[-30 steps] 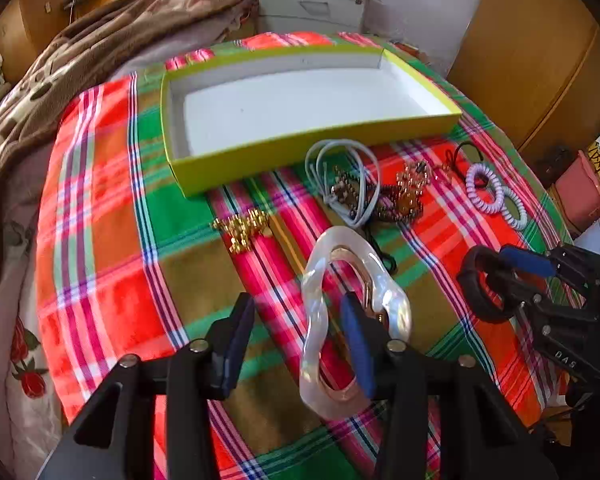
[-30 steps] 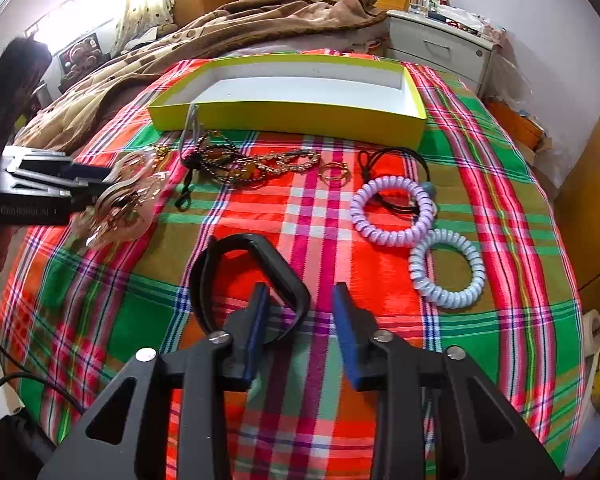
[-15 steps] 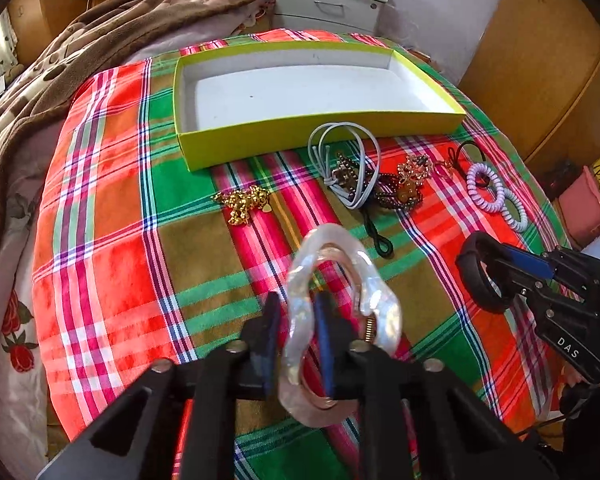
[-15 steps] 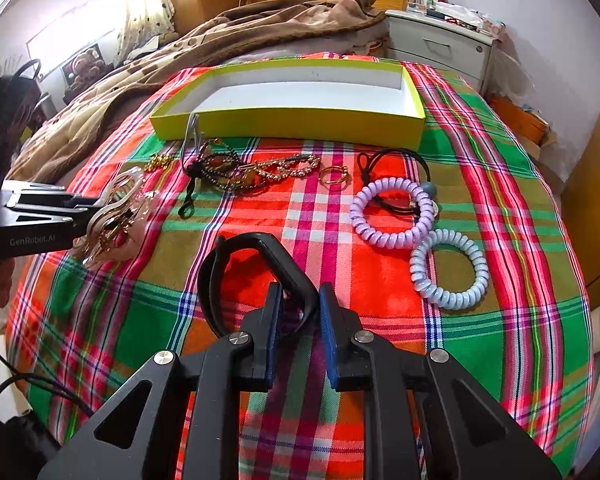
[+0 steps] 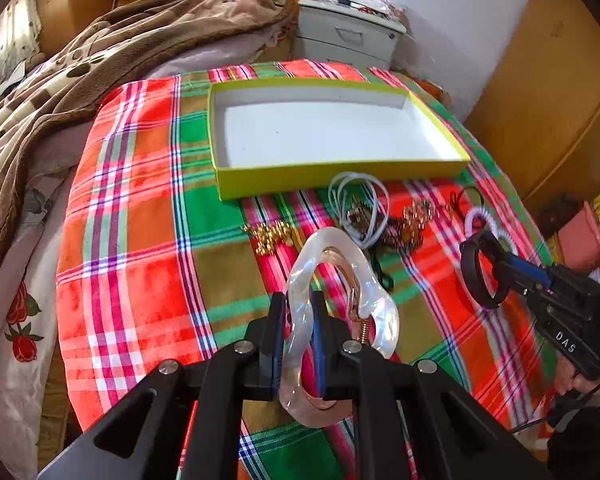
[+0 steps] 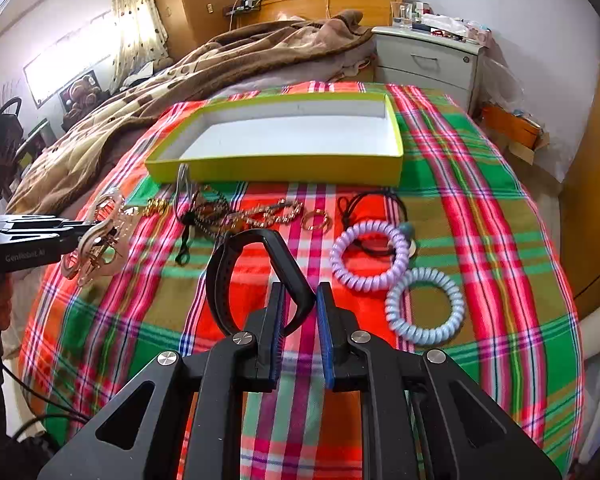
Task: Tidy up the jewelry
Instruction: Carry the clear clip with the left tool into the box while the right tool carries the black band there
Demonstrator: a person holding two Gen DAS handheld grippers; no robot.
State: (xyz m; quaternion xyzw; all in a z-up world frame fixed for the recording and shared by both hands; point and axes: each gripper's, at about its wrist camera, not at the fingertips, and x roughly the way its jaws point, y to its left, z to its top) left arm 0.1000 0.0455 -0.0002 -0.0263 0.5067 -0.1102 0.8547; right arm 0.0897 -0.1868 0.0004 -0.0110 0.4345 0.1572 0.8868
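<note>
A pearly hair claw (image 5: 380, 308) hangs a little above the plaid cloth, and my left gripper (image 5: 298, 304) is shut on its left rim. The right wrist view shows that claw (image 6: 96, 236) at the far left. My right gripper (image 6: 300, 290) is closing its jaws, with the near end of a black band (image 6: 220, 280) pinched between them and raised off the cloth. The yellow-green box (image 5: 340, 174) with a white floor lies beyond. In front of it lie a gold piece (image 5: 272, 234), a white cord (image 5: 356, 200), a chain heap (image 6: 256, 212) and gold rings (image 6: 316, 220).
A purple coil tie (image 6: 370, 256), a pale blue coil tie (image 6: 424, 306) and a black elastic (image 6: 372, 204) lie right of the band. A brown blanket (image 6: 220, 64) covers the bed's far left. A grey nightstand (image 6: 428, 60) stands behind; the cloth drops off at the right.
The left jaws closed on the hair claw and raised it. The right jaws narrowed onto the black band's end and lifted it a little off the cloth.
</note>
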